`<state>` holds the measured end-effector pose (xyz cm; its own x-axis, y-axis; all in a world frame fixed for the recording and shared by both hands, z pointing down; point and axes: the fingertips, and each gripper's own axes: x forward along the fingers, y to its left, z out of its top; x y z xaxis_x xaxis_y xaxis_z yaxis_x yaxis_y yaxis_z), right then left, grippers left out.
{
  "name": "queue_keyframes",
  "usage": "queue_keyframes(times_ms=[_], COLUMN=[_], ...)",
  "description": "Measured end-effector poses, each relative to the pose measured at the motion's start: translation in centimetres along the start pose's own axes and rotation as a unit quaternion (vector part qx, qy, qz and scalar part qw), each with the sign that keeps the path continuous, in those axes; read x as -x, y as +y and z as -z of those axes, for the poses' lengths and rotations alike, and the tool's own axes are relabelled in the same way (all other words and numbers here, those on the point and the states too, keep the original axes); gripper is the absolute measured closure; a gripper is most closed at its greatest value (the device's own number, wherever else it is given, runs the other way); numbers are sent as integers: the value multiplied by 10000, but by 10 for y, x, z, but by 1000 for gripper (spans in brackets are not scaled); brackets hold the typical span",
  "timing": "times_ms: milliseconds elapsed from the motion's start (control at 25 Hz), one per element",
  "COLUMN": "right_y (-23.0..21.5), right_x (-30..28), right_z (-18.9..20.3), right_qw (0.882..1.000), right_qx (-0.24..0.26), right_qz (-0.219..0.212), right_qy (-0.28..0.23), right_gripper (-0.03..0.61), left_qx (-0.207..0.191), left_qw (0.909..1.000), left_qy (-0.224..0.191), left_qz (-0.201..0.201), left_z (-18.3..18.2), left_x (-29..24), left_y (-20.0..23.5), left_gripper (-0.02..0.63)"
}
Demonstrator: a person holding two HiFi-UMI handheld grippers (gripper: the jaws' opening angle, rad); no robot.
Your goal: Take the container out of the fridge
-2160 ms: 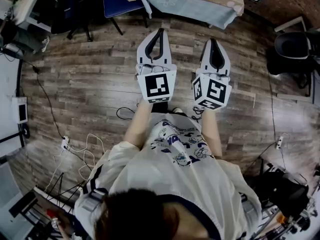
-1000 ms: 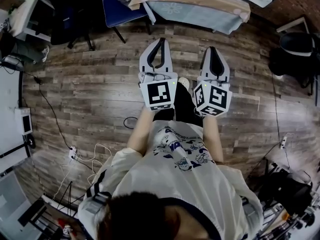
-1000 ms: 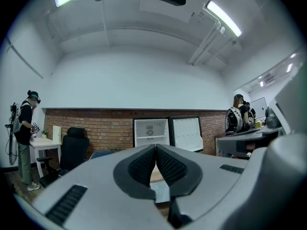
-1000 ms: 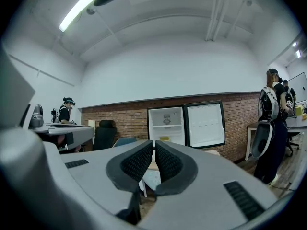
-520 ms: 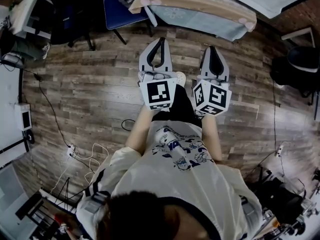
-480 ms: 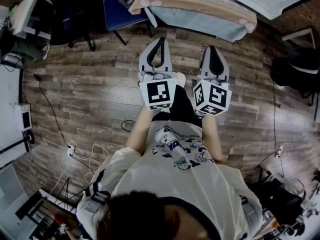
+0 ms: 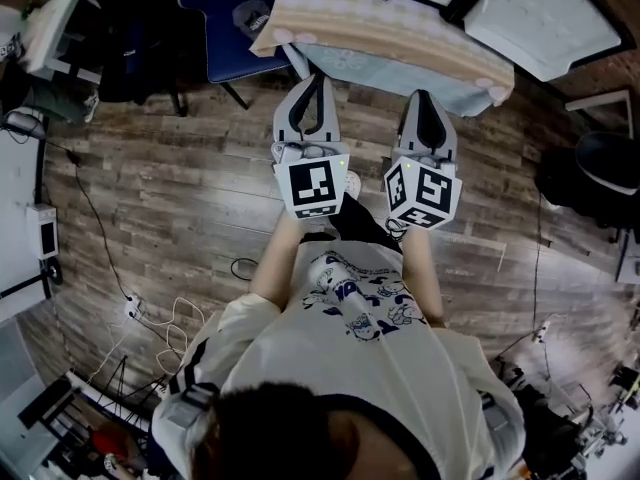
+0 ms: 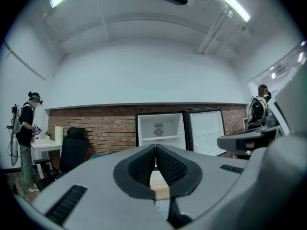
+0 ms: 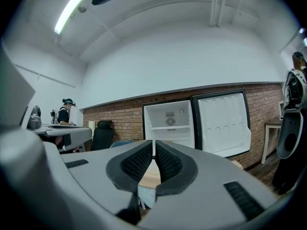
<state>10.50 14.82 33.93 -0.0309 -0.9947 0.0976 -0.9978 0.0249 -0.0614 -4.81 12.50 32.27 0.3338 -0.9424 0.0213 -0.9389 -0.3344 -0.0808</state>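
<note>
The fridge [image 8: 159, 128] stands ahead of me against the brick wall [image 8: 96, 123], black-framed and white inside. Its door [image 8: 205, 131] is swung wide to the right, and one shelf [image 8: 160, 138] crosses the upper part of the inside. From this far off I cannot pick out the container in it. A table [image 7: 400, 8] with a pale checked cloth stands between me and the fridge.

I hold both tongs level in front of my chest, side by side, above the plank floor [image 7: 180, 188], pointing at the table's near edge. My left tongs [image 7: 319, 78] are pressed together: in the left gripper view the ribbed black pads meet at the tips and pinch nothing, with only a strip of the table showing behind them lower down. My right tongs [image 7: 424, 98] are likewise squeezed to the tips and empty, with the open fridge straight beyond them. Neither pair touches anything.
</note>
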Motion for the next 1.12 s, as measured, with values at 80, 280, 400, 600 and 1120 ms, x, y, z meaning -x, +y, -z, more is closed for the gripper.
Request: queue_keyframes(times_ms=[80,280,400,600,1120], right_y=[-8,-27,-33,-45,-59], right_x=[-22,-69,-90,-112,-170], right_z=[-7,-17,-22,-24,-11], right_qw=[10000,9997,9994,9991,9993], right_qx=[5,-5,-5,-49,-89], right_qz=[-81,-247,-340,-407,-327], right_qy=[-37,-74,-94,-83,145], right_gripper=[537,537,537,537,537], left_qx=[-15,-44,-50,-37,2], left_qw=[10000,9997,9995,9992,9992], left_qy=[-27,-87,-71,-19,120], left_qz=[-67,-220,-315,-389,-393], left_z=[-5,-12,-13,-12,-1], left_x=[-21,-64,-84,-107,-164], left_y=[-1,-5,-3,-7,3], left_gripper=[597,595,595,595,595])
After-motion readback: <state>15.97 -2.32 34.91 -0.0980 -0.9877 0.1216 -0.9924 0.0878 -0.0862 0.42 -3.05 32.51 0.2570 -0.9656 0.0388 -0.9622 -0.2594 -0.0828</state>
